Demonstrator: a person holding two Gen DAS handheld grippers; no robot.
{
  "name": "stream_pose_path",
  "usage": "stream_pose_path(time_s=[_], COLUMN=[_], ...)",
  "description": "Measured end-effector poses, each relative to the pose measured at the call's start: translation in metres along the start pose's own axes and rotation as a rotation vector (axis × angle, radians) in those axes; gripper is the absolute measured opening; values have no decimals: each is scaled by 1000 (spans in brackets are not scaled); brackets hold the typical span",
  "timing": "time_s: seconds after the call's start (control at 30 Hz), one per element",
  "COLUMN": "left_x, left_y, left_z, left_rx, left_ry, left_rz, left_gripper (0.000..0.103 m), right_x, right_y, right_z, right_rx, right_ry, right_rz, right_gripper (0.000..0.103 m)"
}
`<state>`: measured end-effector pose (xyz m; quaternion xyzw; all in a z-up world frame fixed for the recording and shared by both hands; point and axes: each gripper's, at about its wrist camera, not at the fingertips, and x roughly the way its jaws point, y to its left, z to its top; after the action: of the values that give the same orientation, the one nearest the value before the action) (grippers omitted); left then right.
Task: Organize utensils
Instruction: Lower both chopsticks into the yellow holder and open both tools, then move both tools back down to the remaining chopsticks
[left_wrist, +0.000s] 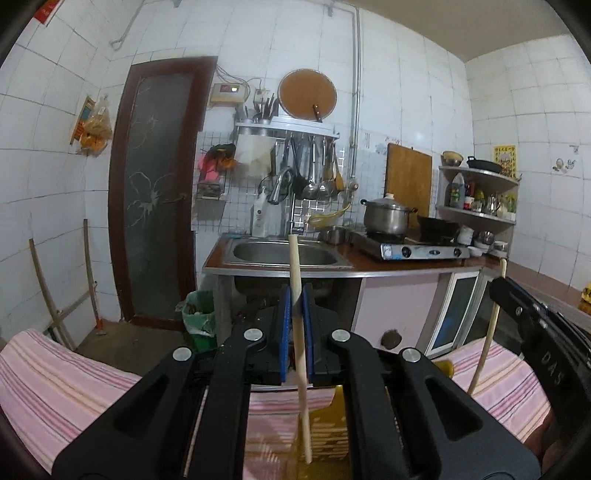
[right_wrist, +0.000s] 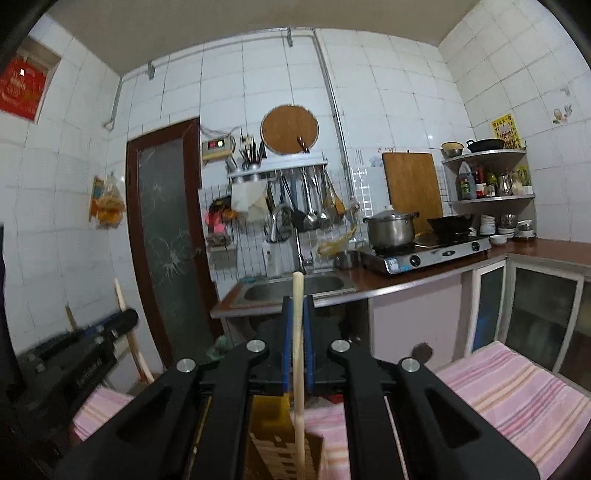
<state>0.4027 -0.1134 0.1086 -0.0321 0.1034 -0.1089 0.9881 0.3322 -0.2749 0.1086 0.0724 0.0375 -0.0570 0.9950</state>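
Note:
My left gripper (left_wrist: 295, 306) is shut on a pale wooden chopstick (left_wrist: 294, 266) that stands nearly upright between its blue pads. Its lower end reaches down to a yellow slotted utensil holder (left_wrist: 328, 435) on the pink striped cloth (left_wrist: 55, 380). My right gripper (right_wrist: 297, 314) is shut on a second wooden chopstick (right_wrist: 297, 288), also upright, with its lower end at the holder (right_wrist: 273, 446). Each gripper also shows in the other's view: the right gripper (left_wrist: 535, 332) at the right edge, the left gripper (right_wrist: 92, 339) at the left edge. Whether the chopstick tips sit inside the slots is hidden.
Ahead stands a kitchen counter with a steel sink (left_wrist: 284, 254), a two-burner stove (left_wrist: 413, 251) bearing a lidded pot (left_wrist: 386, 219) and a wok. Utensils hang on a wall rack (left_wrist: 314, 173). A green lined bin (left_wrist: 199, 317) sits by the glass door (left_wrist: 155, 192).

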Motion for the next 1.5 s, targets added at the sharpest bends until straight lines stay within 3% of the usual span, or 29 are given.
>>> stream_pose_path(time_s=[0.07,0.13,0.2,0.23,0.3,0.47,0.6,0.8,1.0,1.2,1.4,1.5], left_x=[-8,-20,-37,-50,-71,-124,-156,-173,-177,-179,-169,-164], left_y=[2,4,4,7,10,31,47,72,78,78,78,80], left_z=[2,8,16,19,23,16,-1,-51,-113,-159,-180,-189], left_rx=[2,5,14,19,41,63,58,2,-4,-24,-20,-21], left_ry=[16,32,36,25,18,86,133,296,432,539,610,642], left_rz=[3,3,21,38,58,88,127,161,165,167,178,176], left_gripper=[6,15,58,66,79,97,98,98,98,98,98,98], right_x=[-4,-10,-18,-28,-43,-89,-123,-153,-163,-165,-158,-155], right_y=[0,-1,-5,-8,-10,-15,-14,-13,-21,-18,-6,0], right_z=[0,5,14,19,24,21,2,-53,-108,-140,-167,-168], right_rx=[-18,-30,-25,-18,-24,-28,-40,-12,55,45,12,-21], right_ry=[26,64,115,120,121,195,252,404,556,658,749,753], right_rz=[-5,-17,-34,-47,-72,-106,-126,-137,-150,-163,-178,-195], right_gripper=[7,9,37,63,67,71,74,75,75,75,75,75])
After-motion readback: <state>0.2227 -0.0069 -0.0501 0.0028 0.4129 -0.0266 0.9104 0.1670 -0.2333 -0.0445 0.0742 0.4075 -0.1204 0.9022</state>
